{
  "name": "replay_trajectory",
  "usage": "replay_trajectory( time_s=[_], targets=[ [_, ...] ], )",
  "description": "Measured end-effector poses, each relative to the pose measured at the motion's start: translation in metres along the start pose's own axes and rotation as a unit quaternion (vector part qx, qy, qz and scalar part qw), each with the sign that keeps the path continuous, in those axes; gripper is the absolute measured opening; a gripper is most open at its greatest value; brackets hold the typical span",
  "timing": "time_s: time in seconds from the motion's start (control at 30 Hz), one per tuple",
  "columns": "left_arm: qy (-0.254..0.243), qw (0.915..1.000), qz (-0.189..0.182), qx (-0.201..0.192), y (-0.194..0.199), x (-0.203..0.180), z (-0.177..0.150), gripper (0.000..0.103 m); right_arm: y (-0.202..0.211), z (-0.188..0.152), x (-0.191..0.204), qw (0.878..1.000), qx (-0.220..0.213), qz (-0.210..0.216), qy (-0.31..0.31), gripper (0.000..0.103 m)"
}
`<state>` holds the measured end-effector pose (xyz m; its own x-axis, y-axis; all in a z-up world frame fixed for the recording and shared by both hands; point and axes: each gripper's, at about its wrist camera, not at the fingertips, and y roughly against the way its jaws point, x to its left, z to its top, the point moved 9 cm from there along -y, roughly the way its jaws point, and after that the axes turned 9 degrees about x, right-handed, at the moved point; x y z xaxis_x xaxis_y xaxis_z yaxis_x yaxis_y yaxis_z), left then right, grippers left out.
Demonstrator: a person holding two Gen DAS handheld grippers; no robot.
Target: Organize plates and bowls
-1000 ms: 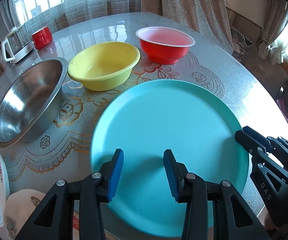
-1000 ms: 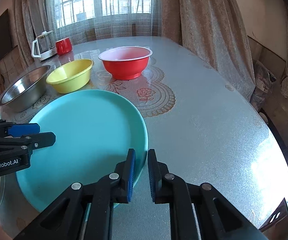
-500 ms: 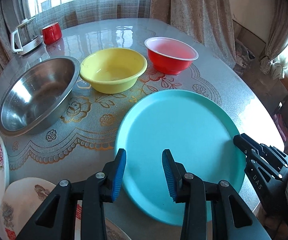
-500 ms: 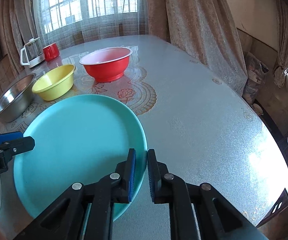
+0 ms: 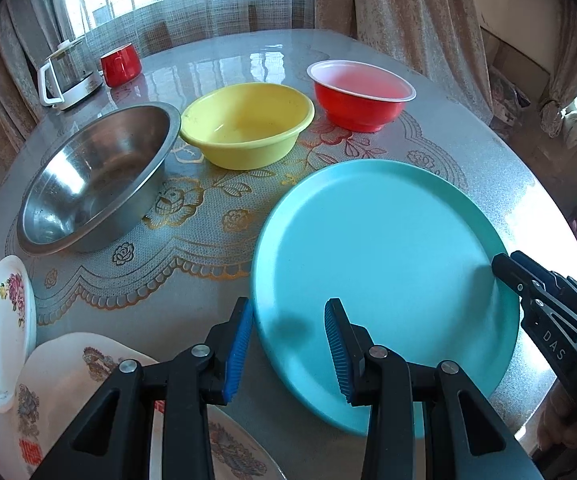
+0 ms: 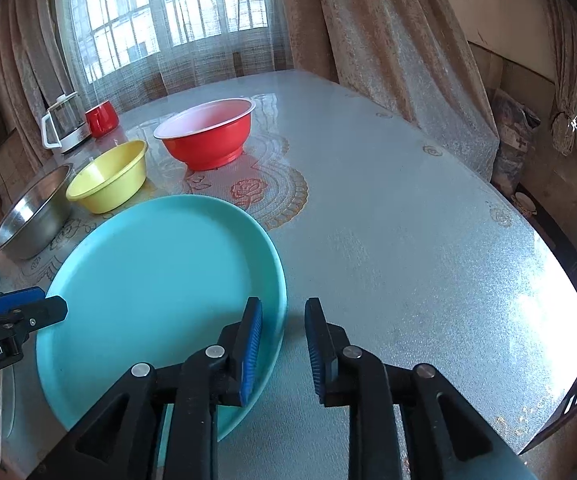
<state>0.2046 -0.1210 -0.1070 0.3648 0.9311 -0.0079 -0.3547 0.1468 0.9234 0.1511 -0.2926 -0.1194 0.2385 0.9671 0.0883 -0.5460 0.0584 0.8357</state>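
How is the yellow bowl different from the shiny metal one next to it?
The yellow bowl is matte and opaque, likely plastic; the metal bowl is shiny and mirrors the light. The yellow bowl looks smaller across, the metal bowl wider. The yellow bowl sits level, while the metal bowl seems to tilt, though the lens may exaggerate that. Both are round, upright, empty and sit side by side on the table.

Three bowls (image 5: 244, 124) line up across the table (image 6: 408, 240) behind the big plate (image 5: 384, 280) (small plates (image 5: 2, 328) at its left).
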Motion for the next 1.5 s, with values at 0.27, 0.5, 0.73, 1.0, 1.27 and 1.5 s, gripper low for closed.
replay_trajectory(
  time_s=[0.27,0.5,0.73,1.0,1.27,1.5],
  targets=[
    [0.03,0.9984,-0.004,-0.048,0.034,0.015,-0.018,0.039,0.002,-0.004,0.007,1.0,0.0,0.005,0.001,0.035],
    [0.036,0.9947,0.004,-0.096,0.068,0.023,-0.031,0.041,0.011,-0.009,0.011,1.0,-0.005,0.008,0.003,0.039],
    [0.068,0.9907,0.018,-0.116,0.088,0.044,-0.038,0.043,0.038,-0.004,0.02,0.999,-0.036,0.017,0.009,0.042],
    [0.103,0.9849,0.023,-0.137,0.105,0.074,-0.067,0.043,0.061,-0.012,0.071,0.993,-0.048,0.097,0.056,0.054],
    [0.133,0.9806,0.031,-0.14,0.112,0.107,-0.098,0.045,0.064,-0.03,0.123,0.983,-0.034,0.135,0.116,0.057],
    [0.183,0.9719,0.05,-0.139,0.116,0.148,-0.128,0.045,0.061,-0.044,0.149,0.977,-0.019,0.155,0.142,0.058]
  ],
)
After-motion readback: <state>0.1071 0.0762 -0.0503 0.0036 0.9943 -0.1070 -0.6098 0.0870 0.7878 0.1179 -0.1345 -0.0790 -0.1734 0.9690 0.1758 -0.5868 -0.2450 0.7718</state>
